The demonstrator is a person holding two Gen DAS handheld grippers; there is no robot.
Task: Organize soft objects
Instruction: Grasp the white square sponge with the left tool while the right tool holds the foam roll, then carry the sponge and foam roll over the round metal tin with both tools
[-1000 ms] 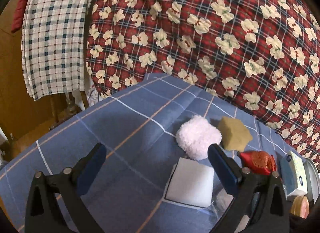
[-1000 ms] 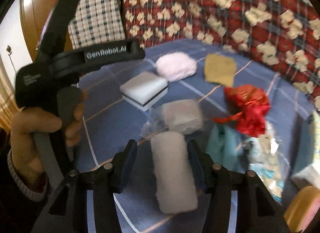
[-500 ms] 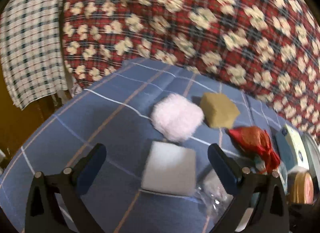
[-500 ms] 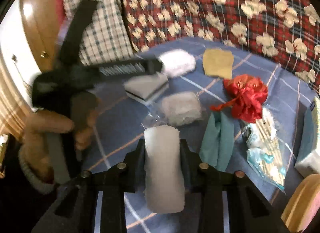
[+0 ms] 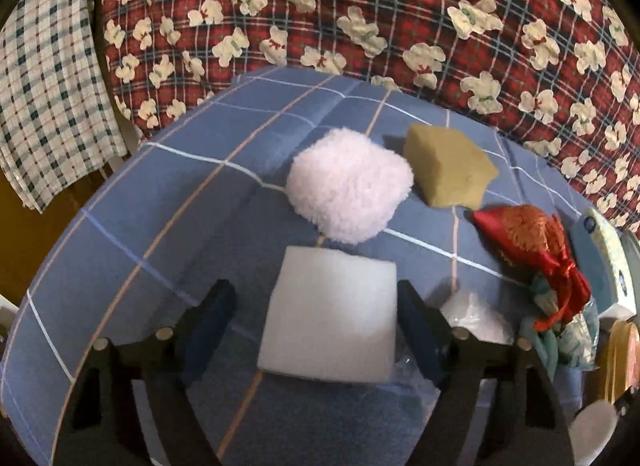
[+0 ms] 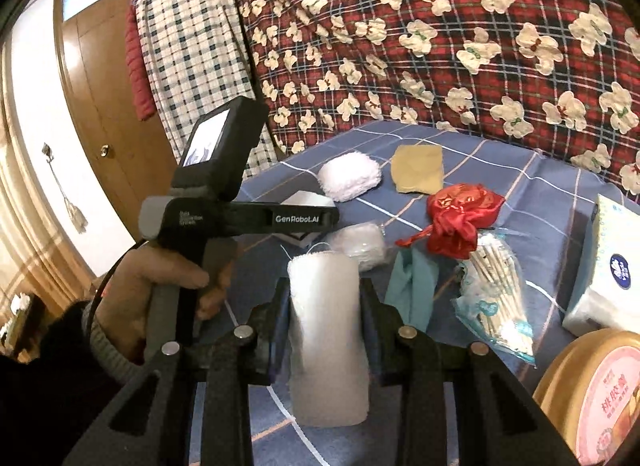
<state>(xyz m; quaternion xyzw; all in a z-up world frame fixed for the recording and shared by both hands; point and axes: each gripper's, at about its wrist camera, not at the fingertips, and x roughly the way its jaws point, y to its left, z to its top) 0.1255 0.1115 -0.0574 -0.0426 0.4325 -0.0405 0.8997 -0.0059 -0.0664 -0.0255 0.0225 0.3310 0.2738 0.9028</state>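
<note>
In the left wrist view, the left hand-held gripper (image 5: 316, 318) has dropped over the white sponge block (image 5: 332, 314) on the blue checked bedsheet (image 5: 160, 225), its jaws closing around it but not yet pressing. In the right wrist view, the right hand-held gripper (image 6: 324, 330) has clamped the rolled white towel (image 6: 326, 330) and begun lifting it, so both pieces look ready for sorting.
</note>
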